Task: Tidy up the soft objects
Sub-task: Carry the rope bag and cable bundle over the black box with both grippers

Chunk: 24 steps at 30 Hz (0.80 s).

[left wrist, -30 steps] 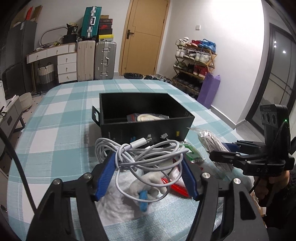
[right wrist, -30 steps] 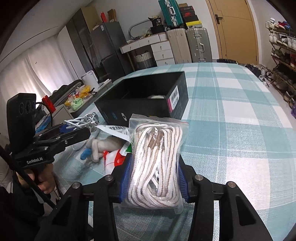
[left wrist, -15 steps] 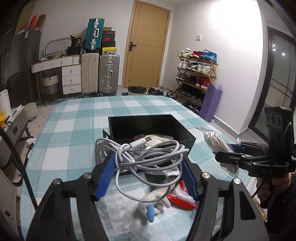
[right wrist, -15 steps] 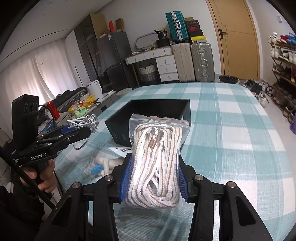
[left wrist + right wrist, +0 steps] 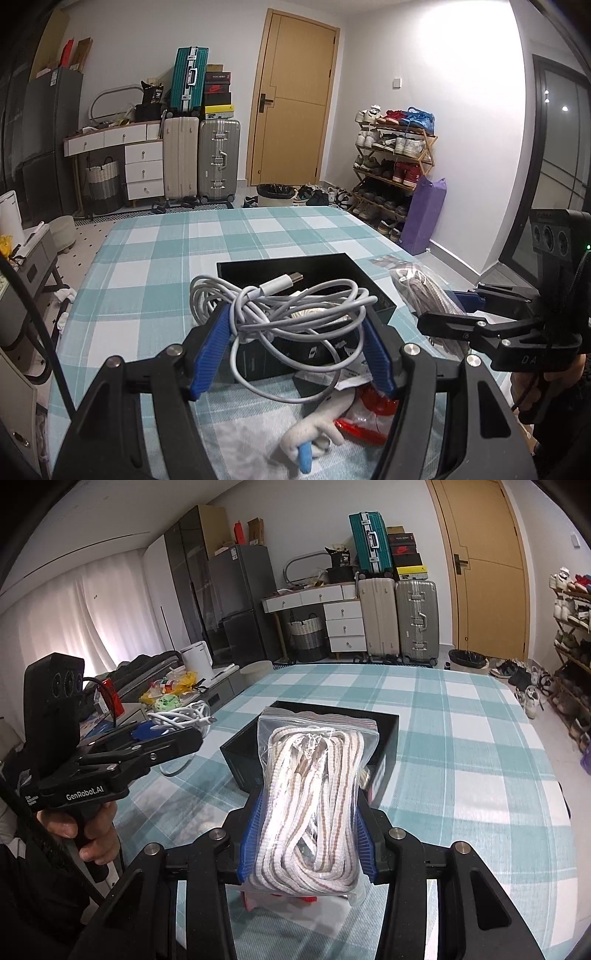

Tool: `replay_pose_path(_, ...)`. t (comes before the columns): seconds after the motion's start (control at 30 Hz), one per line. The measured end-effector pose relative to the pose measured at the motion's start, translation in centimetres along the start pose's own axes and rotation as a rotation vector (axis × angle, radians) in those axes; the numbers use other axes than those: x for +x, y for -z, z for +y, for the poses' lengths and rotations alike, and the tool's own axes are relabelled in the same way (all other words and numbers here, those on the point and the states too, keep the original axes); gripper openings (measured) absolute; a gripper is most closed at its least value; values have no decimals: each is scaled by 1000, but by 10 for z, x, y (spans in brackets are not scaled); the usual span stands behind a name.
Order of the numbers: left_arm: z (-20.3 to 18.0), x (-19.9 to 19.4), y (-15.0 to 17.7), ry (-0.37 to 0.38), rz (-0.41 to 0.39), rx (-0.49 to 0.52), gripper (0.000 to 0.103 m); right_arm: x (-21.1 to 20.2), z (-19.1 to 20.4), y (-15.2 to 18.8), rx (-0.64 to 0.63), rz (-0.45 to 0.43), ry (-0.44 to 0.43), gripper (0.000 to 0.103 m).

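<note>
Left tongs [image 5: 295, 347] grip white cable [image 5: 280, 306]; right tongs [image 5: 306, 834] grip bagged rope [image 5: 314, 797].

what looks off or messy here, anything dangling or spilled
The white charging cable in the left gripper is a loose tangle; one loop sags below the fingers toward the glove on the table. The bagged rope in the right gripper looks secure.

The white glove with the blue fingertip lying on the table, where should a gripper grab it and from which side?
Grip the white glove across its bunched palm, coming straight down from above. It lies limp and flat on the tablecloth, so a side approach would likely just push it. Stay on its left side, away from the red-and-clear packet touching its right edge.
</note>
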State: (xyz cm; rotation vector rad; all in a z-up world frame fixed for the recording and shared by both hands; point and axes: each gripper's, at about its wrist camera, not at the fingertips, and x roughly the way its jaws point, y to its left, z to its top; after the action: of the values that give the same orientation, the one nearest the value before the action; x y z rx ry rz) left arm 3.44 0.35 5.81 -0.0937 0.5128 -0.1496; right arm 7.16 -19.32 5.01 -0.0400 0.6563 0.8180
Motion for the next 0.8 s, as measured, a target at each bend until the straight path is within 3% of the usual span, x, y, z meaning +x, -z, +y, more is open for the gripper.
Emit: replay_pose_path(0.8, 3, 49, -17, -9, 52, 16, 67, 36, -13, -33, 1, 30, 16, 44)
